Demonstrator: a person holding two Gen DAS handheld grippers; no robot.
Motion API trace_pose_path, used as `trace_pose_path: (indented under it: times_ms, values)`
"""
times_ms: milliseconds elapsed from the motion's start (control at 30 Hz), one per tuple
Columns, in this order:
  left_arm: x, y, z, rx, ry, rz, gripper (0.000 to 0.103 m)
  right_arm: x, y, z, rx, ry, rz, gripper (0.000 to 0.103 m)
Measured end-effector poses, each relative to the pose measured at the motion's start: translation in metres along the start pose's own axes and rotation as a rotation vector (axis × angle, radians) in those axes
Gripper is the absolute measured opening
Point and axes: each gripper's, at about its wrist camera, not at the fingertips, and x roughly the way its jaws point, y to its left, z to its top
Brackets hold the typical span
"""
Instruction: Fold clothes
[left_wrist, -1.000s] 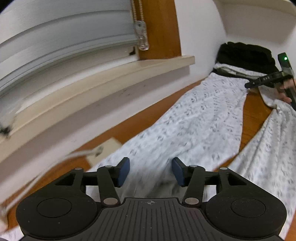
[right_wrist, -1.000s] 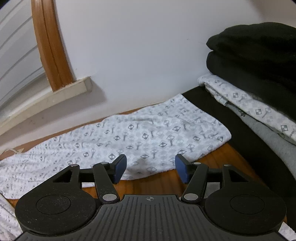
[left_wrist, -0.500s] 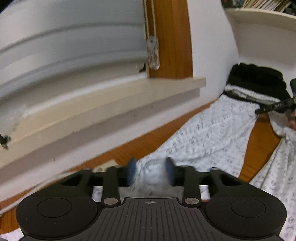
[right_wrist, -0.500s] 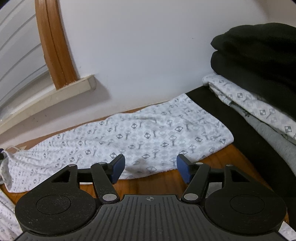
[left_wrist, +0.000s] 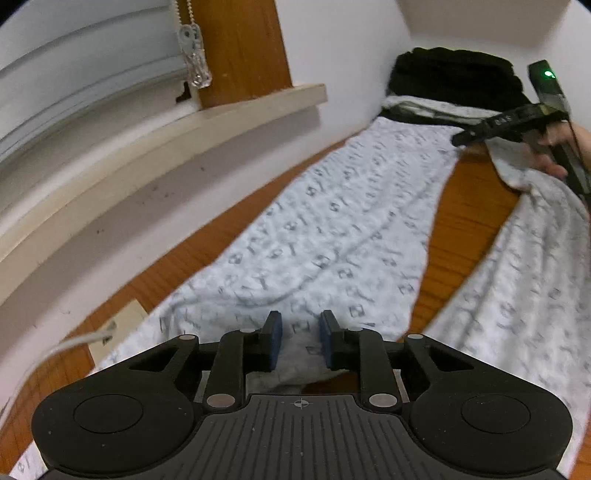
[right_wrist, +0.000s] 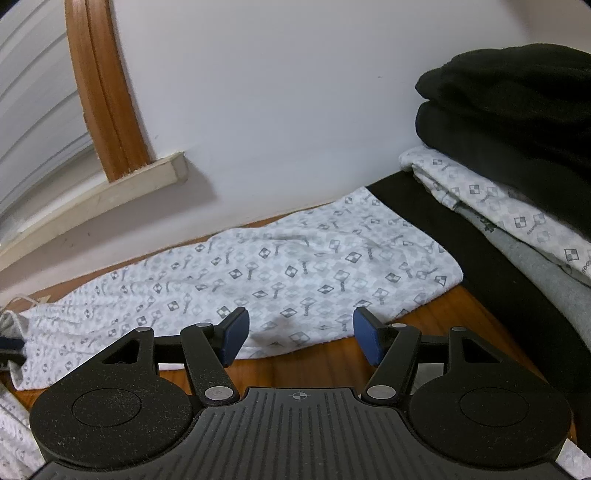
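Patterned trousers (left_wrist: 332, 236): print blurred in left wrist view; near leg cut by right edge; waistband hidden behind left gripper (left_wrist: 300, 341).
Pad contact: fabric lies between closing jaws; pressing cannot be told.
Folded stack (right_wrist: 517, 155): cut by right edge.
White cord (left_wrist: 55, 350): runs off left edge.

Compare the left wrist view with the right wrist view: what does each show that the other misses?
Left wrist only: the left gripper closing on a bunched bit of the patterned pants, the blind pull, and a hand holding the other gripper. Right wrist only: the right gripper open above the pant-leg hem, gripping nothing. Both: the pants on the wooden floor, the windowsill, and the folded stack.
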Motion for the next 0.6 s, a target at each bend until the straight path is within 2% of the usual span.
trace_pose_path:
  times_ms: [100, 200, 333, 367, 433, 600]
  values:
    - [-0.011, 0.002, -0.003, -0.004, -0.01, -0.029, 0.025, 0.0, 0.0, 0.0, -0.003, 0.0, 0.005, 0.066]
    - [-0.012, 0.006, 0.002, -0.001, -0.03, -0.001, 0.025, 0.0, 0.0, 0.0, -0.007, -0.003, 0.005, 0.067]
    - [0.009, 0.013, 0.018, 0.013, 0.005, -0.002, 0.026, 0.0, 0.0, 0.0, -0.003, -0.005, 0.003, 0.067]
    - [0.016, 0.014, 0.022, 0.019, 0.02, -0.001, 0.03, 0.0, 0.0, 0.0, -0.004, -0.005, 0.002, 0.067]
    - [0.02, 0.018, 0.027, 0.012, 0.003, 0.03, 0.036, 0.0, 0.001, 0.0, -0.006, -0.005, 0.001, 0.067]
    - [0.023, 0.033, 0.04, -0.045, -0.085, 0.121, 0.035, -0.002, -0.001, 0.0, 0.004, -0.013, 0.006, 0.068]
